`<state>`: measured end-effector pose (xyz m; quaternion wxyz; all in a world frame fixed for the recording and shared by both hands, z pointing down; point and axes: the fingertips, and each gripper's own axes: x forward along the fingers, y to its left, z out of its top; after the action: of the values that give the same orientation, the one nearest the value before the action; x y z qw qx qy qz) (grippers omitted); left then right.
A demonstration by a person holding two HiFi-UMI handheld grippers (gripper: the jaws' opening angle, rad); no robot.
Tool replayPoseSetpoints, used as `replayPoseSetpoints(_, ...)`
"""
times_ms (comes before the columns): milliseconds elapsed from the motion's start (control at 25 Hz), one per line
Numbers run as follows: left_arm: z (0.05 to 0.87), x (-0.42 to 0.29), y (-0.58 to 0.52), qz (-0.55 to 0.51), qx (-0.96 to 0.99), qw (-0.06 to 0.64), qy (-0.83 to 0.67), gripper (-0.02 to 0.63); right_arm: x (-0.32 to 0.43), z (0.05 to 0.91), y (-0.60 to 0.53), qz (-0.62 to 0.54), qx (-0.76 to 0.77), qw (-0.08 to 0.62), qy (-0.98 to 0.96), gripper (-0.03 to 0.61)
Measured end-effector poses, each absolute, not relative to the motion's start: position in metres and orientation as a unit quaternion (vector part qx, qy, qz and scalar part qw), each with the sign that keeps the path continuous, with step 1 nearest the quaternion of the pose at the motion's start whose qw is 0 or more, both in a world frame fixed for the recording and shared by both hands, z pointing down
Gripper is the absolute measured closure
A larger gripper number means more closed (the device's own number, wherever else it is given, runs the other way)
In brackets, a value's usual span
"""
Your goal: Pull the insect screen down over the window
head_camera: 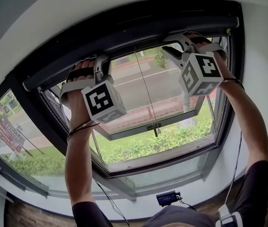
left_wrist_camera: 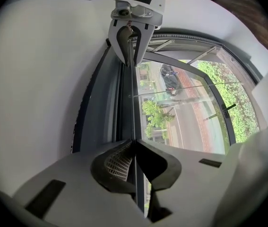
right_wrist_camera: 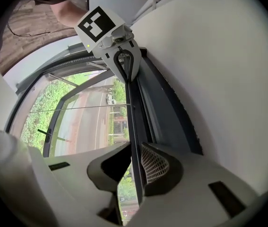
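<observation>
The insect screen's dark pull bar (head_camera: 134, 40) lies along the top of the window, just under the roller housing. My left gripper (head_camera: 99, 63) reaches up to it left of centre. In the left gripper view its jaws (left_wrist_camera: 134, 143) are shut on the bar's thin edge (left_wrist_camera: 134, 103). My right gripper (head_camera: 175, 45) holds the same bar right of centre. The right gripper view shows its jaws (right_wrist_camera: 134, 148) closed on the bar (right_wrist_camera: 133, 112), with the mesh-faced pad against it. Each gripper shows at the far end of the other's view (left_wrist_camera: 130, 51) (right_wrist_camera: 126, 70).
Below the bar an outward-tilted glass sash (head_camera: 152, 105) has a dark handle (head_camera: 153, 126) at its lower rail. White reveal walls (head_camera: 259, 56) close in both sides. A small black device (head_camera: 168, 197) with cables sits on the sill. Street and greenery lie outside.
</observation>
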<state>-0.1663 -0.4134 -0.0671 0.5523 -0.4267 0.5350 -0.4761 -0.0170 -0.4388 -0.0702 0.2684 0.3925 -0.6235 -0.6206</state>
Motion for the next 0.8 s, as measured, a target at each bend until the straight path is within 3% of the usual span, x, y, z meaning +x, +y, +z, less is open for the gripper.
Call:
replayPoseSetpoints(440, -0.072, -0.157, -0.413, -0.474, -0.400, 0.570, 0.539, 0.589, -0.014, -0.070, -0.452, -0.624, 0.392, 0.331, -0.589, 0.522)
replayPoseSetpoints(560, -0.070, -0.157, -0.415, -0.478, -0.411, 0.558, 0.539, 0.589, -0.013, -0.070, -0.452, -0.623, 0.386, 0.343, -0.588, 0.555)
replayPoseSetpoints(800, -0.064, -0.157, -0.418, -0.506, -0.461, 0.507, 0.523, 0.591, -0.011, -0.066, -0.453, -0.614, 0.367, 0.377, -0.589, 0.558)
